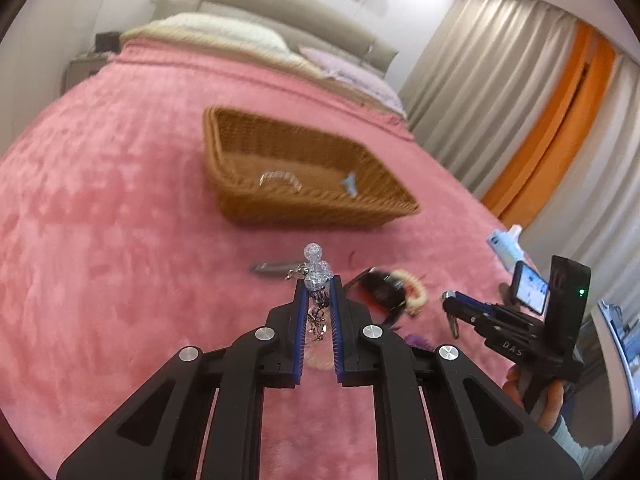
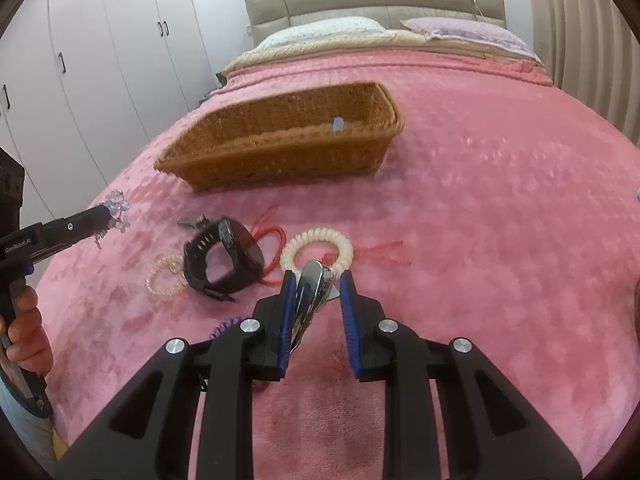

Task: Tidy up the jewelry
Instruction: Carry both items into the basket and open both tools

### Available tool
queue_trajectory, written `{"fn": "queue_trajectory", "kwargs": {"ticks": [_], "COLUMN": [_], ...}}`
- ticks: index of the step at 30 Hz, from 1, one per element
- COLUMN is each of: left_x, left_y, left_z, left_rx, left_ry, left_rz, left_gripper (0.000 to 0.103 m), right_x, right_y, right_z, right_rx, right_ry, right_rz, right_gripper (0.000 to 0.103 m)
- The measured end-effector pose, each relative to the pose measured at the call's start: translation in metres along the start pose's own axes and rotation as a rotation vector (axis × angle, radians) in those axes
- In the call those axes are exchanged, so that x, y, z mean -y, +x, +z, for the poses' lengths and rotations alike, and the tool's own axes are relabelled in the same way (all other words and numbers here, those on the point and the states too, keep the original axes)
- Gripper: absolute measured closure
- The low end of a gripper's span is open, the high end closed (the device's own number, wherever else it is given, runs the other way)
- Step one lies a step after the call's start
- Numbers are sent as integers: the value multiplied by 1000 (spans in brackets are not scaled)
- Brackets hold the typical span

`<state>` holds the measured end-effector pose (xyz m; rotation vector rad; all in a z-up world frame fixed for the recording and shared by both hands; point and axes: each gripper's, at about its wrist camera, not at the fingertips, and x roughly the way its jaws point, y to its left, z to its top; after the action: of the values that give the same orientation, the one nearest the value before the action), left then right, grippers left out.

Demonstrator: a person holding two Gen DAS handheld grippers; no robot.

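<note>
My left gripper (image 1: 318, 282) is shut on a clear crystal bead bracelet (image 1: 314, 266) and holds it above the pink blanket, short of the wicker basket (image 1: 248, 208). It also shows at the left of the right wrist view (image 2: 106, 214) with the beads (image 2: 117, 205). My right gripper (image 2: 318, 280) stands open, with a metal nail clipper (image 2: 314, 288) resting against its left finger. In front of it lie a cream spiral hair tie (image 2: 316, 248), a black watch (image 2: 224, 260), a red cord bracelet (image 2: 272, 236) and a pale bead bracelet (image 2: 162, 276).
The basket (image 2: 280, 160) holds a clear bracelet (image 1: 280, 180) and a small blue item (image 1: 350, 184). A second clipper (image 2: 192, 221) lies on the blanket (image 2: 500, 220). A purple hair tie (image 2: 224, 326) lies by my right gripper. Pillows and headboard are behind; wardrobe on the left.
</note>
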<state>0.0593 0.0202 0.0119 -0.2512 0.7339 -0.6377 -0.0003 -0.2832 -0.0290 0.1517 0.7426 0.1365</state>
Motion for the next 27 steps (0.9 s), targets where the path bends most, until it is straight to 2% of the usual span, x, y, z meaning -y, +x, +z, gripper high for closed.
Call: {"fn": "queue_trajectory", "kwargs": {"ticks": [4,8,14,20,23,27], "left_x": [13,26,37,40,31,18], "left_y": [-9,-12,5,51,82,111], "left_z": [13,35,75,103,110,106], "left_rx": [39,92,158,195,161,111], "left_ry": [28,53,89,108,93,86], "left_rz": [-11,-8,70,225,269,302], "left_gripper": [94,94,94,94,94,94], "right_x": [-5,-11,-29,-44,-43,-32], "right_y": [-17,-26,-14,33,63,110], "right_z": [19,52,104,144,156,162], "right_rx": [57,110,169,152,115,21], "right_ry": [-17,-48,-131,-183,-173,-142], "right_rz": [13,45,47,27,29,30], "right_gripper": [83,83,83,83,83,83]}}
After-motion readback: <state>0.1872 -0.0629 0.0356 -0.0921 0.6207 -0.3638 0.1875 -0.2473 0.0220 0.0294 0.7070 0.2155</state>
